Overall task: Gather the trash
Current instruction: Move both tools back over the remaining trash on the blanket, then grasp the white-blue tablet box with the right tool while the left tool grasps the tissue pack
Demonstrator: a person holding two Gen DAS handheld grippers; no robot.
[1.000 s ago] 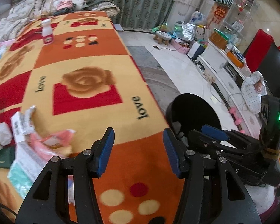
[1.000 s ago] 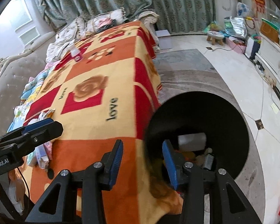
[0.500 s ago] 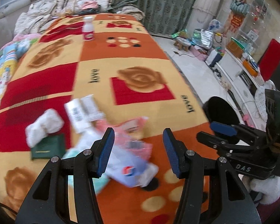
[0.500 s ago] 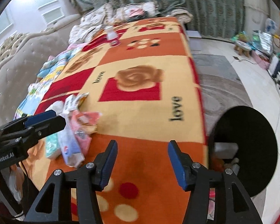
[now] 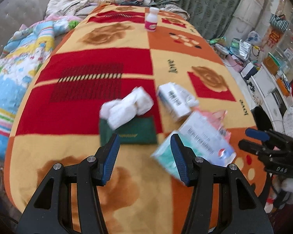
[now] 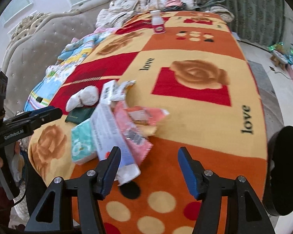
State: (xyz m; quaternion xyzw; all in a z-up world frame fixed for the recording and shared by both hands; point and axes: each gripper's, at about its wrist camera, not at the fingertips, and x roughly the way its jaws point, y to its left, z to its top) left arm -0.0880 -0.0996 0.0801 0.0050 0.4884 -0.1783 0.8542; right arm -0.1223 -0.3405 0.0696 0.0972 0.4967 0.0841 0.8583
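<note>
Now that both views have swung from the bin (image 6: 283,167) back to the litter pile (image 6: 115,128), jaws on left gripper (image 5: 145,157) and right gripper (image 6: 149,170) gape empty: next pickup pending.

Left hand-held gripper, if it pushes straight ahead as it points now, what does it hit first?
Probably the dark green booklet, lying flat just ahead between the open left hand-held gripper jaws, with the white wad on its far edge. Depth is uncertain.

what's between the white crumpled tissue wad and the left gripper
A dark green flat booklet lies between the tissue wad and the left gripper, per the left wrist view.
</note>
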